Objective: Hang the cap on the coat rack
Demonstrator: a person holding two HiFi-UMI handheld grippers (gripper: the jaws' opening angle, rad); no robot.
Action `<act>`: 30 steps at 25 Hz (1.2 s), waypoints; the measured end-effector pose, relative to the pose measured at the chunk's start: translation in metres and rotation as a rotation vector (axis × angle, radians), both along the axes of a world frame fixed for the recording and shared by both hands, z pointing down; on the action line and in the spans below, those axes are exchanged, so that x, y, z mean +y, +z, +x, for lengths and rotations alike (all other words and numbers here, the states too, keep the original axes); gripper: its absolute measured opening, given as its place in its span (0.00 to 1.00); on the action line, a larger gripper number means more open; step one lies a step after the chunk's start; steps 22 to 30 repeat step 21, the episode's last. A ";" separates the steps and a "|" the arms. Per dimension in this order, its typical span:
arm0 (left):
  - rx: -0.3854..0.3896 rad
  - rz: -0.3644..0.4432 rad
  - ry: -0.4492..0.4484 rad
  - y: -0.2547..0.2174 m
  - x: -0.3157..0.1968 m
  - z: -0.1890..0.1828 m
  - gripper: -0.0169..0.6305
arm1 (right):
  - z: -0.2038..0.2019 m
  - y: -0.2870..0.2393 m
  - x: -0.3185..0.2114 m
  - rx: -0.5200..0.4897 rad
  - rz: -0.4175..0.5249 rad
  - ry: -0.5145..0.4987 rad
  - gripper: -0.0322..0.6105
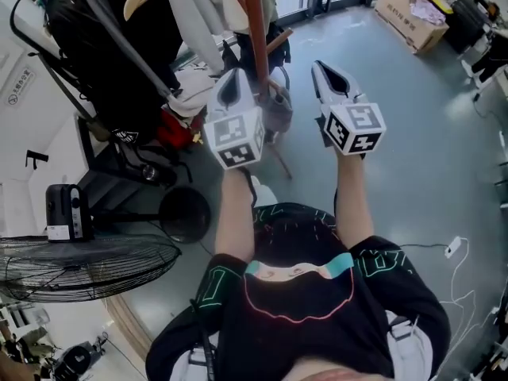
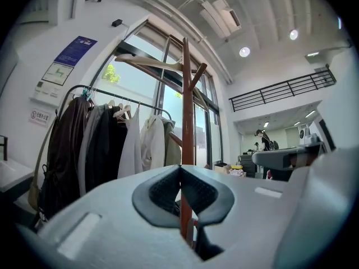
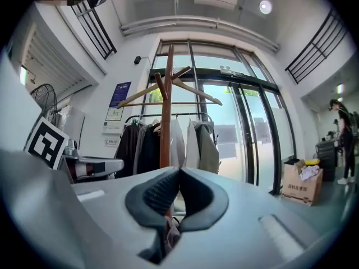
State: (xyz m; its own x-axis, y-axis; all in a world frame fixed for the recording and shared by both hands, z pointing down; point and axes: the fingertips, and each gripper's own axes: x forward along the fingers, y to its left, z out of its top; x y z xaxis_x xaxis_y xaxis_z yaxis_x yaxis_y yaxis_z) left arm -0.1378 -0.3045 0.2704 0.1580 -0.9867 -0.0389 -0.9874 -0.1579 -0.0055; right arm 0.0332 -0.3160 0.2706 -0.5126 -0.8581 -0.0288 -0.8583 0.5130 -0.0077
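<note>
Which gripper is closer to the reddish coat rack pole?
Left. The left gripper is close beside the pole, on its left; the right gripper stands farther off, to its right.

The coat rack (image 1: 254, 14) blocks straight ahead; floor (image 1: 413, 117) to its right lies open.

Bright daylight through big windows (image 3: 224, 122) plus ceiling spots (image 2: 244, 51), mild glare; both gripper views fisheye-warped with black corners, close foreground blurred; head view evenly lit.

Office-like hall: glass doors (image 3: 224, 133), clothes rail (image 2: 140, 104), cardboard box (image 1: 405, 14)
</note>
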 end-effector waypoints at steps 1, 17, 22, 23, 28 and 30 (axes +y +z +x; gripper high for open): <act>0.008 0.007 -0.005 -0.003 -0.001 -0.003 0.04 | -0.003 -0.003 0.000 0.009 0.009 -0.005 0.05; 0.017 0.029 -0.016 -0.006 -0.006 -0.010 0.04 | -0.013 -0.010 -0.001 0.064 0.059 -0.010 0.05; 0.034 0.027 -0.026 -0.001 -0.015 -0.022 0.04 | -0.022 -0.007 -0.009 0.078 0.059 -0.017 0.05; 0.034 0.027 -0.026 -0.001 -0.015 -0.022 0.04 | -0.022 -0.007 -0.009 0.078 0.059 -0.017 0.05; 0.034 0.027 -0.026 -0.001 -0.015 -0.022 0.04 | -0.022 -0.007 -0.009 0.078 0.059 -0.017 0.05; 0.034 0.027 -0.026 -0.001 -0.015 -0.022 0.04 | -0.022 -0.007 -0.009 0.078 0.059 -0.017 0.05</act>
